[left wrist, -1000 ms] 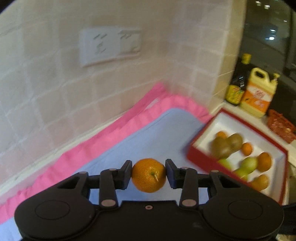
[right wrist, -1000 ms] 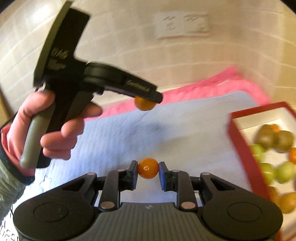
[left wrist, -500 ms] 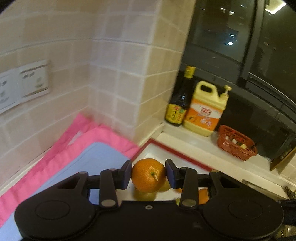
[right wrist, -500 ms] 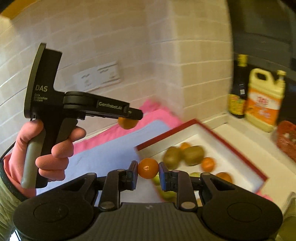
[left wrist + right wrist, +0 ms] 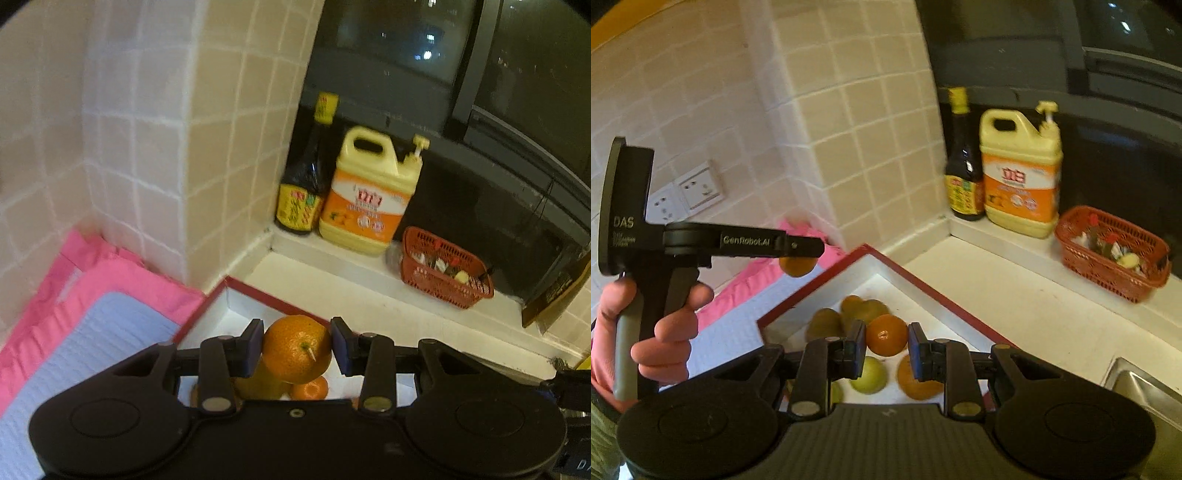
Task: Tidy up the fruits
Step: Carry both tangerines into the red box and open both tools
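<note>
Clearly the step in hand is carrying 2 oranges to the red-rimmed box (image 5: 886, 264). The larger orange (image 5: 297, 349), pitted, bright, with a pale stem stub facing the camera, sits pinched between the pads of the left gripper (image 5: 297, 347), which are closed snugly on its sides. The smaller orange (image 5: 886, 334), smoother and rounder, is clamped the same way by the right gripper (image 5: 886, 347), whose pads press it from both sides. Both fruits hang above the white floor of the box, not resting on it.

To do this well, I would judge that each fruit should be lowered over a bare patch of the box, close to the oranges already lying there, and released only once low, since round fruit rolls. In the right wrist view the box holds brownish kiwis (image 5: 849, 314) toward the far corner, a green fruit (image 5: 868, 374) and another orange (image 5: 918, 380) nearer; grouping like with like seems the aim. The left gripper, seen from the side with a hand (image 5: 661, 332) on its grip, is near the box's left rim, so the 2 tools should descend apart to avoid bumping.

Beyond lie a pink cloth (image 5: 110, 273), a dark bottle (image 5: 962, 166), a yellow jug (image 5: 1019, 177) and a red basket (image 5: 1108, 251).
</note>
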Demonstrator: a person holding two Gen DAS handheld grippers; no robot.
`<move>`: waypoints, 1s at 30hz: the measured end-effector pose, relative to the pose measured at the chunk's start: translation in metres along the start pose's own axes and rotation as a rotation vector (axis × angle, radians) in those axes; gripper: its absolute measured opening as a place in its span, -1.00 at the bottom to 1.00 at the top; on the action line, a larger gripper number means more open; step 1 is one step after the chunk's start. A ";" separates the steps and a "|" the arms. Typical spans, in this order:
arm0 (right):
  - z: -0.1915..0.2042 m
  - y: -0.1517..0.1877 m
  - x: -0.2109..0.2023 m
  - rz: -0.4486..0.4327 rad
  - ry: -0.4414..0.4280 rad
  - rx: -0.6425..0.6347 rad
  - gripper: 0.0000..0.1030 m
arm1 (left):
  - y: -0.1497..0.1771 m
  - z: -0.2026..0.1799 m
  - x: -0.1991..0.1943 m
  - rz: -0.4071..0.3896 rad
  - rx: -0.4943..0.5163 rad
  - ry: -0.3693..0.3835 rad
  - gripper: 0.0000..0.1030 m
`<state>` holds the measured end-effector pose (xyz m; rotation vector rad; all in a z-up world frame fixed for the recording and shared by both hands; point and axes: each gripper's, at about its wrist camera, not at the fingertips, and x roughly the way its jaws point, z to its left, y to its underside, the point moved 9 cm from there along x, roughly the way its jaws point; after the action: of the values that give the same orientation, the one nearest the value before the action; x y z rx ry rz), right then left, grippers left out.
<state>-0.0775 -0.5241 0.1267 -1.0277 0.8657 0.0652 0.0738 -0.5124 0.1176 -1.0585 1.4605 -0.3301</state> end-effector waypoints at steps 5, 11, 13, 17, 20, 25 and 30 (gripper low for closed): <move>-0.019 0.011 0.021 0.078 0.000 0.044 -0.49 | 0.031 0.000 0.037 0.120 -0.020 0.065 -0.08; -0.017 0.032 0.054 0.196 0.033 -0.026 -0.49 | 0.065 0.012 0.071 0.218 -0.024 0.033 -0.08; -0.016 0.035 0.062 0.218 0.056 -0.057 -0.49 | 0.071 0.018 0.076 0.233 -0.040 0.016 -0.08; -0.011 0.045 0.081 0.300 0.119 -0.204 -0.49 | 0.079 0.033 0.084 0.256 -0.082 0.008 -0.08; -0.007 0.051 0.094 0.360 0.132 -0.293 -0.49 | 0.084 0.034 0.092 0.274 -0.095 0.018 -0.08; 0.002 0.053 0.104 0.389 0.175 -0.401 -0.49 | 0.087 0.026 0.095 0.270 -0.068 0.018 -0.07; 0.008 0.065 0.110 0.431 0.173 -0.443 -0.49 | 0.087 0.027 0.095 0.266 -0.062 0.022 -0.07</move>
<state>-0.0261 -0.5194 0.0094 -1.2524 1.2554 0.5598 0.0777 -0.5269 -0.0137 -0.8975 1.6184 -0.1071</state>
